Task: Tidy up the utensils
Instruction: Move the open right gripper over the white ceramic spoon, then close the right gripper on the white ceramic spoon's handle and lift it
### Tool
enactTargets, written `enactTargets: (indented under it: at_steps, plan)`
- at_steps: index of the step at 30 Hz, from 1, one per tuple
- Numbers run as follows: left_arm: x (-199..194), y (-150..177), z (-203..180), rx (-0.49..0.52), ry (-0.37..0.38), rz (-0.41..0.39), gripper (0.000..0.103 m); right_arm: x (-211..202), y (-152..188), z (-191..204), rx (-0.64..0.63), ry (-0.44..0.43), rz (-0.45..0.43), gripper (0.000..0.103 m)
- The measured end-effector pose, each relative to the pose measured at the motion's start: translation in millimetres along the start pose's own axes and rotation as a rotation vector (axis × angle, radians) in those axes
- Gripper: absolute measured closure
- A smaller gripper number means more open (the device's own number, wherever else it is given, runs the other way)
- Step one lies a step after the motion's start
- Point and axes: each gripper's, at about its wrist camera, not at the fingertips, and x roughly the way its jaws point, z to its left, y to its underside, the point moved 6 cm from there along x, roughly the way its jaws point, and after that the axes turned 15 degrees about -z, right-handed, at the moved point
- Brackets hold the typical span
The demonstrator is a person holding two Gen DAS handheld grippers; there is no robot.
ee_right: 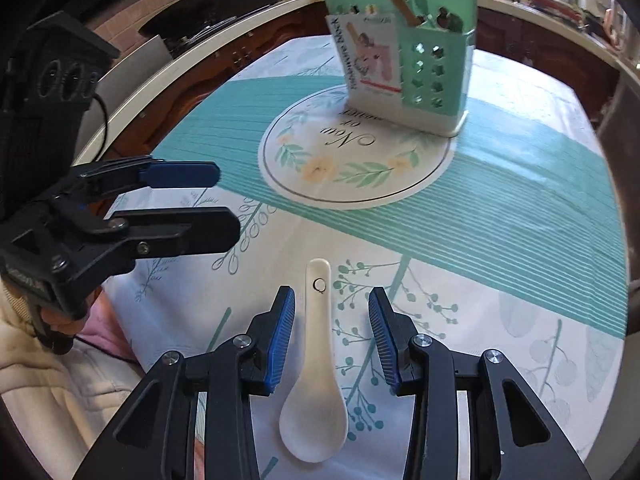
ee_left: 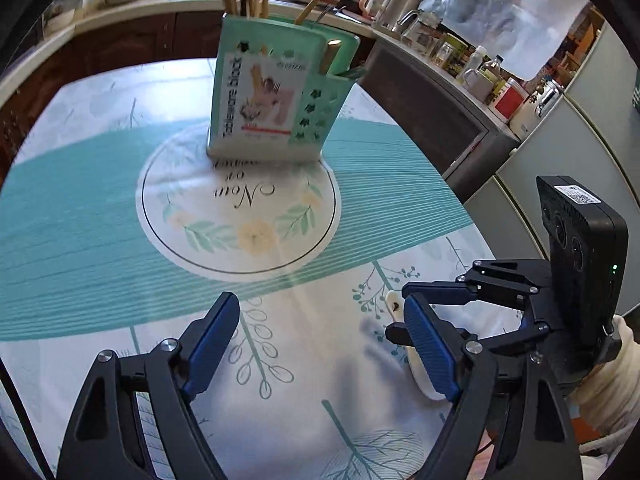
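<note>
A: How far along is it?

B: The holder [ee_right: 404, 64], upper middle of the right wrist view, already has chopsticks and other utensils standing in it. One white spoon [ee_right: 314, 364] lies on the cloth [ee_right: 500, 240] at the bottom centre, well apart from the holder, so I'd say that one is left to do.

A: And the tongs?

B: The right gripper [ee_right: 332, 336] has its jaws partly open on either side of the spoon's handle, with a gap on both sides; nothing gripped. The left gripper [ee_left: 320, 348] stands wide open over bare cloth in the lower part of its own view, empty, just beside the spoon.
</note>
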Motion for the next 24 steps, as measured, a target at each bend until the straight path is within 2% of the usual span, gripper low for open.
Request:
enactTargets:
  at_steps: [5, 12, 14, 17, 24]
  plan:
    - [8.1, 5.8, 11.2, -0.053, 0.015, 0.011, 0.020, 12.4, 0.7, 3.4, -0.045, -0.120, 0.034, 0.064]
    - [19.5, 10.8, 12.8, -0.060, 0.019, 0.032, 0.020, 26.7, 3.4, 7.8, -0.120, -0.235, 0.074, 0.065]
    - [21.2, 11.6, 11.3, -0.056, 0.020, 0.032, 0.020, 29.1, 3.2, 5.8, -0.121, -0.263, 0.078, 0.071]
    - [25.2, 12.1, 9.0, -0.052, 0.019, 0.034, 0.020, 32.2, 1.8, 1.0, -0.117, -0.272, 0.075, 0.084]
    - [31.4, 10.3, 6.7, -0.050, 0.000, 0.030, 0.020, 22.5, 0.9, -7.0, -0.086, -0.235, 0.033, 0.093]
